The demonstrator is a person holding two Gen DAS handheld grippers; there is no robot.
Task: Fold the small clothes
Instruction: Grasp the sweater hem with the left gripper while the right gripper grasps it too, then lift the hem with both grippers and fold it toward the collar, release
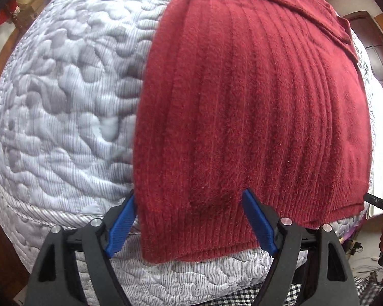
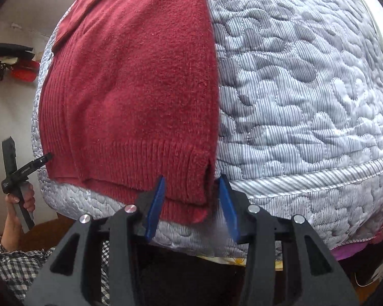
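A dark red ribbed knit sweater (image 1: 242,102) lies flat on a grey quilted mattress (image 1: 63,102), with its hem hanging over the near edge. My left gripper (image 1: 190,193) is open. Its blue fingers (image 1: 258,219) straddle the hem's left corner without pinching it. In the right wrist view the sweater (image 2: 130,89) fills the left half. My right gripper (image 2: 192,178) is open too, and the hem's right corner with its side slit sits between the blue pads (image 2: 154,209). A folded-over part of the sweater lies at the far end.
The mattress (image 2: 306,89) stretches bare beside the sweater. A hand (image 2: 20,201) in a checked sleeve (image 2: 18,262) holds the left gripper's handle at the left edge. A brown door (image 1: 365,38) stands far right. Red and black items (image 2: 20,71) hang on the wall.
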